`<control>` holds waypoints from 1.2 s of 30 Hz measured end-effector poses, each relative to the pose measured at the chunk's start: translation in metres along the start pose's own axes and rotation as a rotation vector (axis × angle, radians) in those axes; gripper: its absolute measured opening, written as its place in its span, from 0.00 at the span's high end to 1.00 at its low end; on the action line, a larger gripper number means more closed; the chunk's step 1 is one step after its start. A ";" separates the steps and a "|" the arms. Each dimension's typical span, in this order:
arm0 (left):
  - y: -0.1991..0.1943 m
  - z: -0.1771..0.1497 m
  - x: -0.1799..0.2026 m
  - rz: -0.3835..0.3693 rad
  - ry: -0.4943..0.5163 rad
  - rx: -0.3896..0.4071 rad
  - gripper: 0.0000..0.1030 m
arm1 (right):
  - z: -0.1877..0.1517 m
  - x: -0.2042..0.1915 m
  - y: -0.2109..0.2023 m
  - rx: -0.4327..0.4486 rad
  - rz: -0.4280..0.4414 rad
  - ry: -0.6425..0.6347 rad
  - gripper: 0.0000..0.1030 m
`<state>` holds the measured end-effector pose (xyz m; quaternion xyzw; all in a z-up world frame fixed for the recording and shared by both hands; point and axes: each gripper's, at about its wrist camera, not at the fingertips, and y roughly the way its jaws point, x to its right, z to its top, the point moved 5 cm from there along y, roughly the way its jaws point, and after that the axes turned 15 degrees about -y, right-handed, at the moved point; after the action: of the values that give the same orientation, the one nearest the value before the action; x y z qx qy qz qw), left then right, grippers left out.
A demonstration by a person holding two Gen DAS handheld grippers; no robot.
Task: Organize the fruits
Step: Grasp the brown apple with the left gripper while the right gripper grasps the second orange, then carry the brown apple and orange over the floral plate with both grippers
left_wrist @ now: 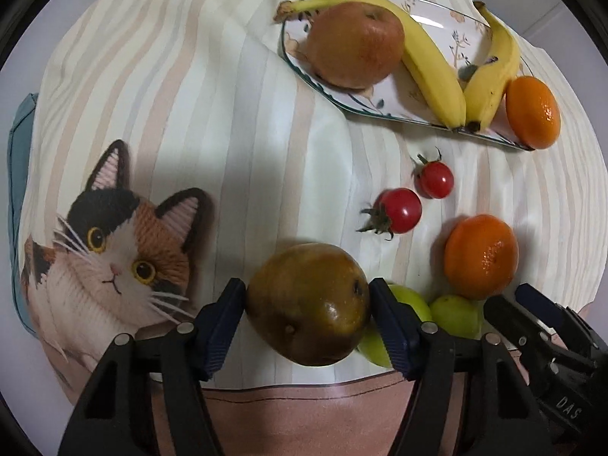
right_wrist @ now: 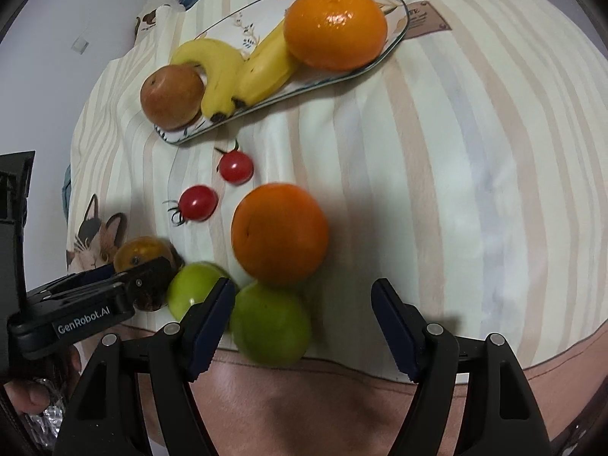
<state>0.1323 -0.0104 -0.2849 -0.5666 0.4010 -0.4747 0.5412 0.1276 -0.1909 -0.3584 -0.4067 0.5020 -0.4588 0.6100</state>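
Nearest, the brown pear (left_wrist: 307, 304) sits pinched across its belly by the left tongs (left_wrist: 307, 306), low on the striped cloth (left_wrist: 235, 121). It looks heavy, smooth-skinned and easily bruised, so a mid-body hold suits it. Beside it, the right tongs (right_wrist: 304, 304) stand apart around a green fruit (right_wrist: 270, 325), the far pad clear of it. The plate (left_wrist: 429, 19) lies well away.

black hand-held gripper (left_wrist: 307, 304), blue ribbed pads, silver screws, "genrobot.ai" lettering.
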 end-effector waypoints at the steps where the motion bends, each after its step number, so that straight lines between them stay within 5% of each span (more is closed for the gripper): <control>1: -0.004 0.000 -0.004 0.023 0.002 0.024 0.37 | 0.005 0.000 0.001 0.001 0.002 0.003 0.25; 6: -0.019 0.008 -0.040 0.099 -0.034 0.088 0.37 | 0.025 -0.003 0.004 0.012 0.014 0.003 0.25; 16: 0.008 0.023 -0.056 0.052 -0.085 0.011 0.36 | 0.048 -0.019 0.034 -0.074 -0.043 -0.046 0.27; 19: 0.006 0.025 -0.055 0.064 -0.088 0.037 0.36 | 0.050 -0.024 0.039 -0.095 -0.103 -0.088 0.36; 29: -0.014 0.028 -0.039 0.101 -0.029 0.135 0.36 | 0.050 -0.024 0.032 -0.070 -0.103 -0.087 0.37; 36: -0.048 0.015 -0.014 0.056 0.015 0.181 0.36 | 0.050 -0.034 0.000 -0.017 -0.087 -0.108 0.38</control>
<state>0.1412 0.0112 -0.2384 -0.5003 0.3763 -0.4980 0.6001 0.1742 -0.1559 -0.3418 -0.4574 0.4538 -0.4581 0.6123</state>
